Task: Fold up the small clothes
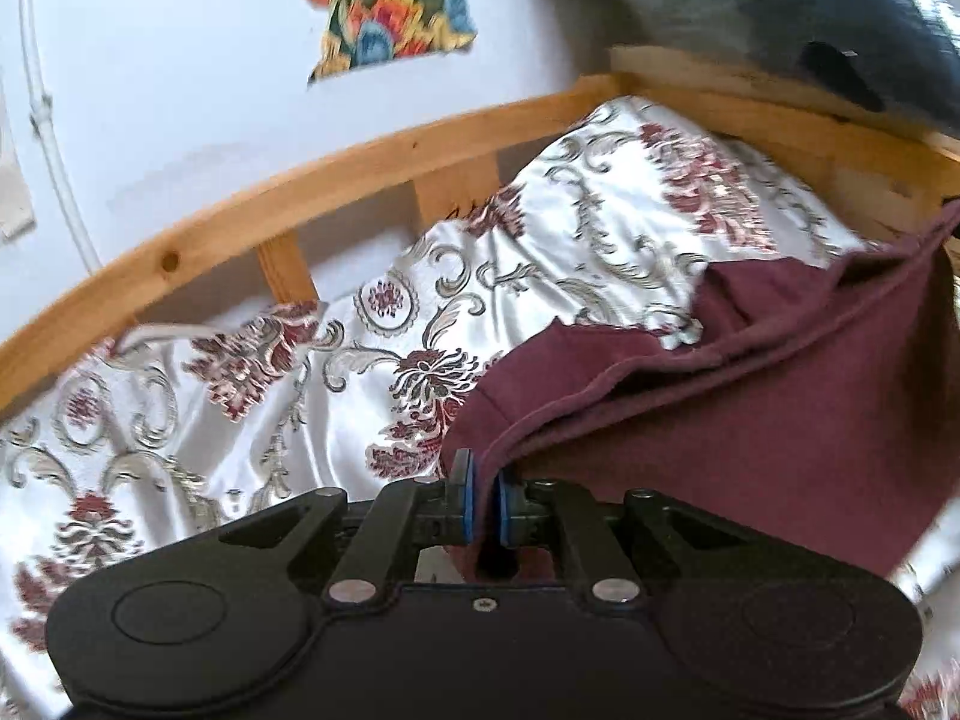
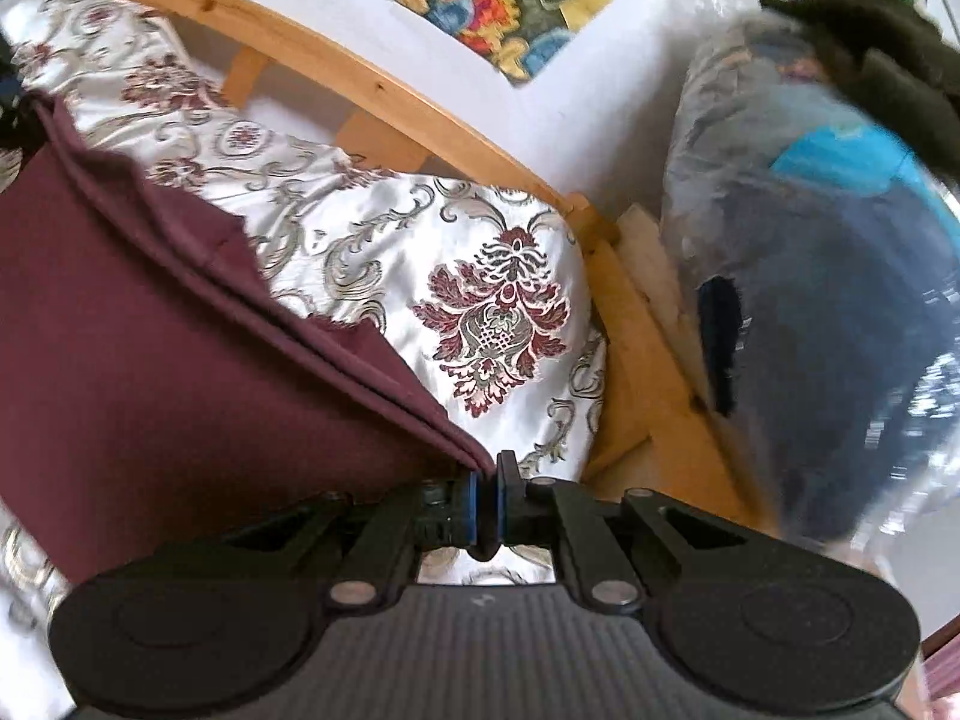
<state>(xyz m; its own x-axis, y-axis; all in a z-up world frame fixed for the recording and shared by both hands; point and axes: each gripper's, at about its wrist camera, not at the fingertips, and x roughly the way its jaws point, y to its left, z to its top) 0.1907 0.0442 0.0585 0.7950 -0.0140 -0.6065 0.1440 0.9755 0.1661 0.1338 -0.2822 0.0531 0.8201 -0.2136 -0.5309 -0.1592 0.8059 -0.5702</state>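
A maroon garment (image 1: 750, 396) is stretched between both grippers above a white bedspread with dark red floral print (image 1: 270, 396). My left gripper (image 1: 485, 501) is shut on the garment's left corner, the cloth pinched between the blue pads. In the right wrist view the same maroon garment (image 2: 180, 372) fills the left side. My right gripper (image 2: 485, 504) is shut on its right corner. The garment hangs doubled, with a hem edge running diagonally in both views.
A wooden bed rail (image 1: 300, 192) curves behind the bedspread (image 2: 480, 300), and it also shows in the right wrist view (image 2: 384, 90). A large clear plastic bag of dark clothes (image 2: 828, 324) stands at the right, beyond the bed corner. Colourful patterned cloth (image 1: 390, 12) hangs on the white wall.
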